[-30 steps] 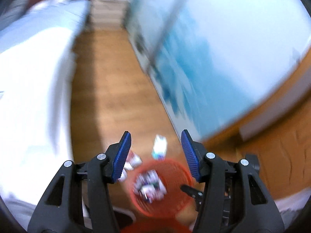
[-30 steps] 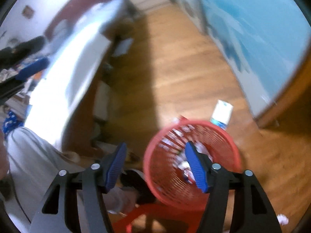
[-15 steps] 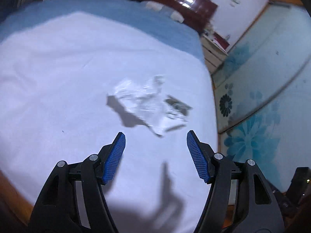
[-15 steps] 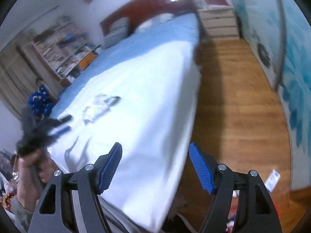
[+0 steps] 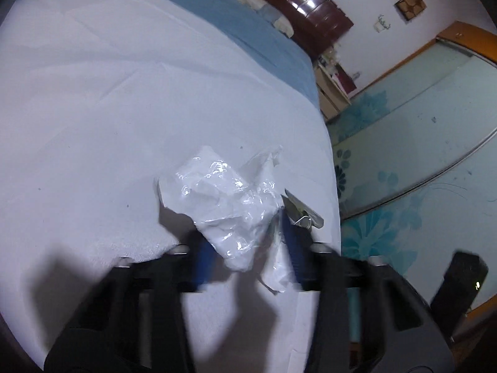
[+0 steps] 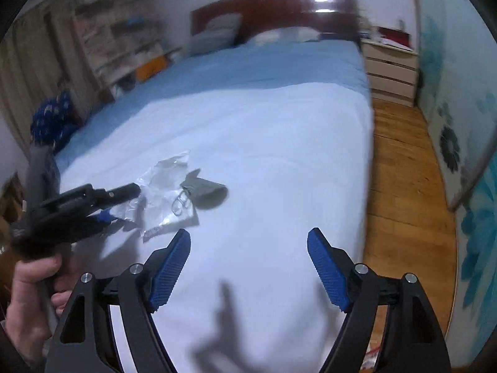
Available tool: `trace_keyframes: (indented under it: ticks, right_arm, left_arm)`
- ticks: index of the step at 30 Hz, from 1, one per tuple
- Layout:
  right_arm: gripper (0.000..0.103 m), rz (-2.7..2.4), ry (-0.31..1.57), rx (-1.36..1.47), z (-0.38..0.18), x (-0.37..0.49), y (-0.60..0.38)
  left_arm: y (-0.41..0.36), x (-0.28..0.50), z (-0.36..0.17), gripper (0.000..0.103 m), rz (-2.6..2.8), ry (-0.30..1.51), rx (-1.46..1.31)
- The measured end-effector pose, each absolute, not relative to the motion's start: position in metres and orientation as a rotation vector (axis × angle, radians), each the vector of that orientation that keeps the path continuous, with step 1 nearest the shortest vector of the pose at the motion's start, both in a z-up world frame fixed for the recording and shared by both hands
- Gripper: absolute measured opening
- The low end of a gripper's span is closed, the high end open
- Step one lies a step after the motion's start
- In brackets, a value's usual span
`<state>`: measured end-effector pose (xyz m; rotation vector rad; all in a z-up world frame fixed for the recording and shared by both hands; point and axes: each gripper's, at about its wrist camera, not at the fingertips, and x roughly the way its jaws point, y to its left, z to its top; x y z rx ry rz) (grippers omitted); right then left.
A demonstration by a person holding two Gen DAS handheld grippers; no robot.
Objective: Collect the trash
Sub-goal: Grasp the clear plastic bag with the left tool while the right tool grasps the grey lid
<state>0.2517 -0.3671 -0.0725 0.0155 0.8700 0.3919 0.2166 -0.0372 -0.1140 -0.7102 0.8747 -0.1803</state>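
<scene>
A crumpled clear plastic wrapper [image 5: 230, 199] lies on the white bed sheet [image 5: 93, 118], with a grey clip-like piece [image 5: 303, 213] beside it. My left gripper [image 5: 245, 256] is blurred, its jaws apart on either side of the wrapper's near end. The right wrist view shows the same wrapper [image 6: 164, 186], the grey piece [image 6: 206, 191] and the left gripper [image 6: 119, 203] reaching it. My right gripper [image 6: 248, 267] is open and empty above the sheet, nearer than the wrapper.
The bed has a blue cover [image 6: 264, 62] and dark red headboard [image 6: 279, 3] at the far end. A white bedside drawer unit [image 6: 391, 71] stands to the right. Wooden floor [image 6: 403, 186] runs along the bed's right side, beside a floral sliding door [image 5: 419, 155].
Both grippers swung up from the red trash basket on the floor to the bed. The left gripper then moved forward until the wrapper's near end sits between its jaws.
</scene>
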Motion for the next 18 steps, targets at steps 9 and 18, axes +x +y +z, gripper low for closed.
trace_keyframes:
  ticks: [9,18]
  right_arm:
    - [0.087,0.489,0.898,-0.132,-0.088,0.316,-0.276]
    - [0.086,0.485,0.969,-0.227,-0.127,0.351,-0.220]
  left_arm:
    - [-0.037,0.203,-0.098,0.005,-0.211,0.845,-0.703]
    - [-0.003,0.172,-0.084,0.005,-0.154,0.819,-0.702]
